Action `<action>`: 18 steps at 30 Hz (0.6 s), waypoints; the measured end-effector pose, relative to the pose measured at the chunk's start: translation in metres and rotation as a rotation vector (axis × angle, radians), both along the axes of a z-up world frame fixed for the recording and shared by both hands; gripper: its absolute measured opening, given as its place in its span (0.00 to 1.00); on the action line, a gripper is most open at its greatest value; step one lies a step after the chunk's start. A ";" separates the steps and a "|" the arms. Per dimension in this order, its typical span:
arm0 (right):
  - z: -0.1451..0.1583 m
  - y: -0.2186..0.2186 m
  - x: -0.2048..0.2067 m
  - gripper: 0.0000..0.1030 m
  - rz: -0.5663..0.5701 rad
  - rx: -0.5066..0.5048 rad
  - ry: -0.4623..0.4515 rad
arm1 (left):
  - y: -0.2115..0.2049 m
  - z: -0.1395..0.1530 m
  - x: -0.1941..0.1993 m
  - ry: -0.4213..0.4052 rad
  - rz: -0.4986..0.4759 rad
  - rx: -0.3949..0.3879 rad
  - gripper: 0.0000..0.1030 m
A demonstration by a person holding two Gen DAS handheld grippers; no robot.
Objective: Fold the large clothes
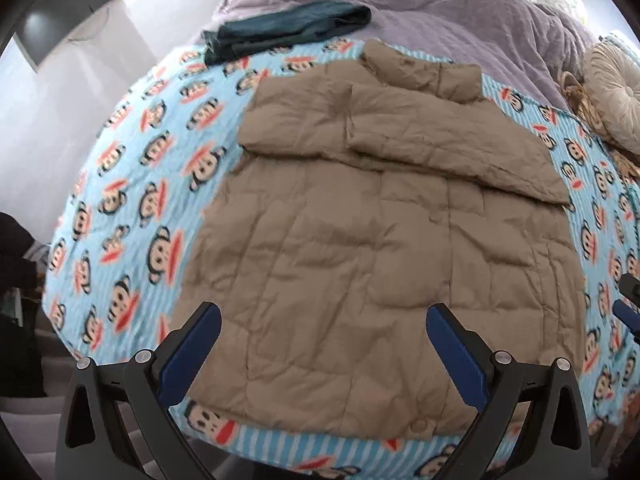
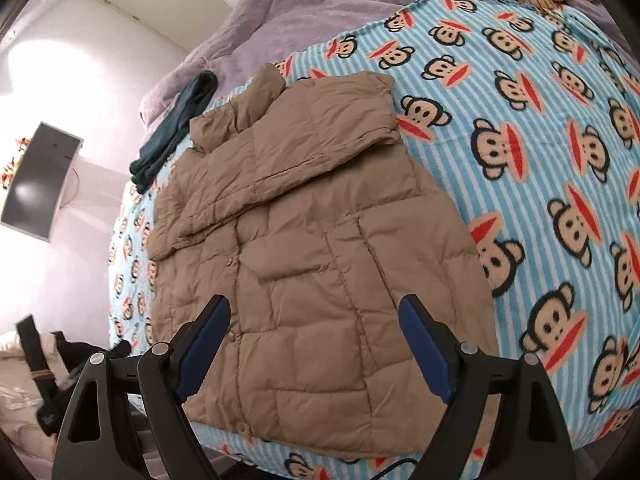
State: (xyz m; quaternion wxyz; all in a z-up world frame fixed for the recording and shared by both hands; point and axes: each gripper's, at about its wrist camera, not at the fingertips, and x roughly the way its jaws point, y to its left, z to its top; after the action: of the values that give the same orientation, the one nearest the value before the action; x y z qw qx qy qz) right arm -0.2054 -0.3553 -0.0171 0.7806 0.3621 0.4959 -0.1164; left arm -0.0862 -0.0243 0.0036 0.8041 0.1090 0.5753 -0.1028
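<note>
A tan quilted puffer jacket [image 1: 360,248] lies flat on a bed covered by a blue striped blanket [image 1: 132,184] printed with cartoon monkey faces. The jacket sits near the blanket's near edge, its hem closest to both cameras and its collar pointing toward the far side of the bed. Both sleeves are folded in across the chest, one overlapping the other, forming a thick band across the upper half of the jacket. A row of snap buttons runs down the front.

The left gripper [image 1: 324,320] hovers above the jacket's hem, its two blue-padded fingers spread wide apart and holding nothing. The right gripper [image 2: 314,314] hovers over the lower part of the jacket as well, its fingers likewise spread wide and holding nothing.

Beyond the jacket's collar, near the blanket's far left corner, lies a dark teal folded garment [image 1: 280,28], partly on the blanket and partly on a lavender plush cover [image 1: 460,12] that spans the far side of the bed. At the far right edge of the bed rests a round beige cushion [image 1: 616,92]. A dark screen [image 2: 40,184] is mounted on the pale wall to the left of the bed
</note>
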 end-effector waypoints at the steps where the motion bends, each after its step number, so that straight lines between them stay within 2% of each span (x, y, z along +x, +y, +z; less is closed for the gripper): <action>1: 0.000 0.002 -0.005 0.86 -0.006 0.015 -0.001 | 0.002 -0.002 -0.001 0.008 -0.002 -0.008 1.00; 6: -0.003 0.013 -0.027 0.86 -0.041 0.059 0.020 | 0.016 -0.016 -0.010 0.038 -0.032 -0.030 1.00; 9: -0.016 0.021 -0.045 0.86 -0.118 0.115 0.050 | 0.031 -0.030 -0.014 0.075 -0.053 -0.058 1.00; 14: -0.049 0.046 -0.074 0.86 -0.211 0.231 0.102 | 0.086 -0.054 -0.020 0.153 -0.014 -0.166 1.00; 18: -0.073 0.063 -0.099 0.86 -0.289 0.290 0.123 | 0.140 -0.073 -0.025 0.191 0.037 -0.207 1.00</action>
State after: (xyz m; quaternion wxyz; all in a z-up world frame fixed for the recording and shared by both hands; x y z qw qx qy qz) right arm -0.3045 -0.2922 -0.0903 0.6638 0.5303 0.4972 -0.1762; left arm -0.1116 0.1159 -0.0695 0.7544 0.0043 0.6374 -0.1567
